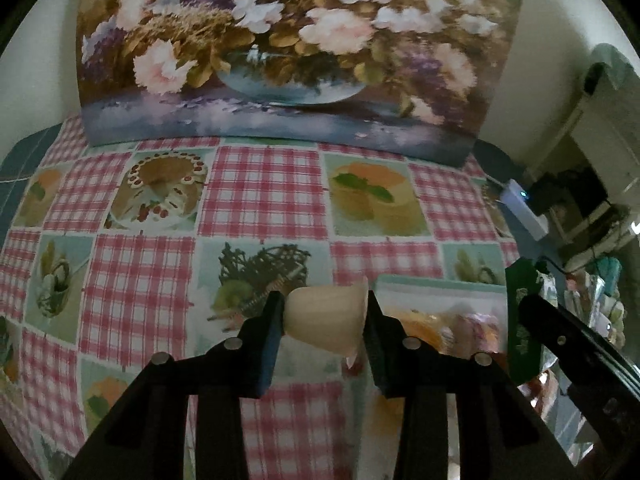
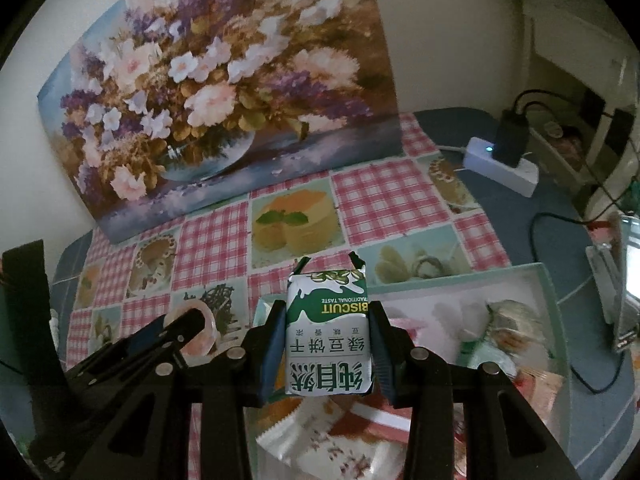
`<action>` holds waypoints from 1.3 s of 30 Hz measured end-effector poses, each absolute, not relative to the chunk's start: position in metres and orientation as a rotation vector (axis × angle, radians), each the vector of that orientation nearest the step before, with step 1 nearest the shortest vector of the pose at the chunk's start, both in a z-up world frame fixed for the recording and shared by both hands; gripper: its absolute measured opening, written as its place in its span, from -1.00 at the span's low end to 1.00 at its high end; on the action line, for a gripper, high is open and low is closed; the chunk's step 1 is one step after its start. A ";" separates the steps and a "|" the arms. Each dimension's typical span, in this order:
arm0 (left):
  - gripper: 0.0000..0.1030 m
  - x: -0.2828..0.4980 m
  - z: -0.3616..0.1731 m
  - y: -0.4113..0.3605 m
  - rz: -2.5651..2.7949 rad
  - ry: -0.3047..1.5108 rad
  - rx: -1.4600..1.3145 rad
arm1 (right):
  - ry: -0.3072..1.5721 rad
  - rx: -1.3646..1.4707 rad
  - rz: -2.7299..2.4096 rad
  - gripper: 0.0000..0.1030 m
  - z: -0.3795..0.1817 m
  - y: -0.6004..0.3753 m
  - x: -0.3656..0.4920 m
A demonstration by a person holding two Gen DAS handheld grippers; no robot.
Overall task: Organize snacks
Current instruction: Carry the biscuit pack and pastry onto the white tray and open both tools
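Note:
My left gripper (image 1: 326, 320) is shut on a cream-coloured jelly cup (image 1: 328, 322), held sideways above the checked tablecloth. My right gripper (image 2: 328, 334) is shut on a green and white biscuit packet (image 2: 329, 332), held upright above a light green box (image 2: 548, 280) that contains several snack packets (image 2: 500, 320). In the left wrist view the box (image 1: 440, 283) lies to the right of the cup, and the right gripper with the green packet (image 1: 522, 312) shows at the right edge. In the right wrist view the left gripper (image 2: 176, 330) shows at lower left with the cup (image 2: 208, 326).
A flower painting (image 1: 280, 52) leans on the wall at the back of the table. A white power strip (image 2: 500, 164) with a black plug and cables lies at the right. More packets (image 2: 320, 436) lie under my right gripper. A silvery object (image 2: 624, 280) stands at far right.

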State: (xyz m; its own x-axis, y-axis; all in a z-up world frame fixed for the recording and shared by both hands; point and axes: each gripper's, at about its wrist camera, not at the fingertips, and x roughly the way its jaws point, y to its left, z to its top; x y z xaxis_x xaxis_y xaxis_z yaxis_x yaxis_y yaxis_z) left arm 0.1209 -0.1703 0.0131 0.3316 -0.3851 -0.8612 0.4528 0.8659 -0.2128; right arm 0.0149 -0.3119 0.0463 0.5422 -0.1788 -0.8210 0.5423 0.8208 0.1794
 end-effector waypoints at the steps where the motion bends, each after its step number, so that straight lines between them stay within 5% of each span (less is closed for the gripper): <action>1: -0.23 0.118 0.016 -0.170 -0.560 1.110 0.059 | 0.900 0.449 -0.447 -0.18 0.047 -0.312 0.010; 39: -0.22 -0.022 0.048 -0.212 -0.810 1.089 0.113 | 0.956 0.511 -0.590 -0.17 0.019 -0.336 -0.126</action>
